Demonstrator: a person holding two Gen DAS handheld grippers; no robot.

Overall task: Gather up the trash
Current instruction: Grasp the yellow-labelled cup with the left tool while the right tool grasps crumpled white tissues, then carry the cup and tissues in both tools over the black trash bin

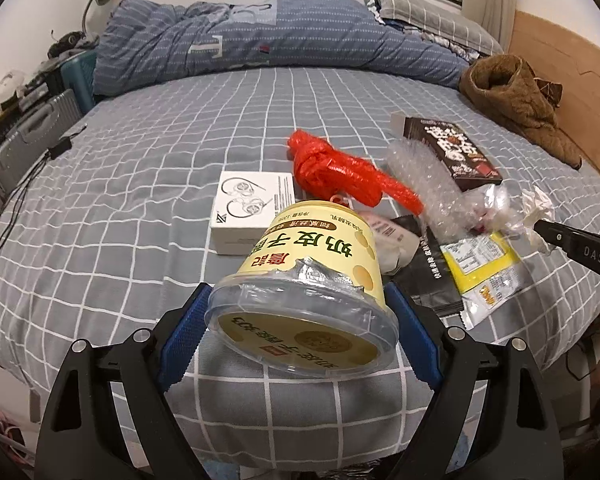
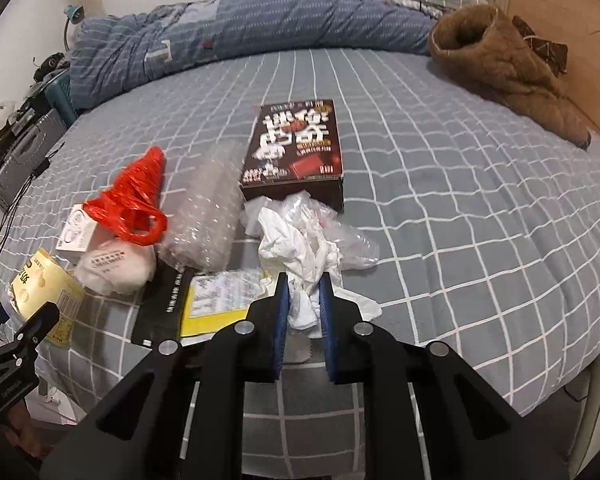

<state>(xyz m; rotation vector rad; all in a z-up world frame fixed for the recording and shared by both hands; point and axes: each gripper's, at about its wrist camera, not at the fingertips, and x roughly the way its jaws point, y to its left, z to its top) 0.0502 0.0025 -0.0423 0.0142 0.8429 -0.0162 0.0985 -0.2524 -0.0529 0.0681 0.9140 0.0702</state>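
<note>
My left gripper (image 1: 298,304) is shut on a yellow yogurt cup (image 1: 312,276) with a torn foil lid, held on its side just above the bed. The cup also shows in the right wrist view (image 2: 44,292). My right gripper (image 2: 304,296) is shut on a crumpled white tissue (image 2: 296,248); the tissue also shows in the left wrist view (image 1: 536,212). On the bed lie a red plastic bag (image 1: 340,168), bubble wrap (image 2: 204,216), a dark snack box (image 2: 296,148), a white earphone box (image 1: 252,208), a yellow wrapper (image 1: 484,272), a black pouch (image 2: 164,304) and a clear plastic bag (image 2: 348,240).
The bed (image 1: 140,184) has a grey checked sheet. A rolled blue duvet (image 1: 260,36) lies at the back and a brown fleece garment (image 2: 500,64) at the right by the wooden headboard (image 2: 572,40). A suitcase (image 1: 28,140) and clutter stand at the left.
</note>
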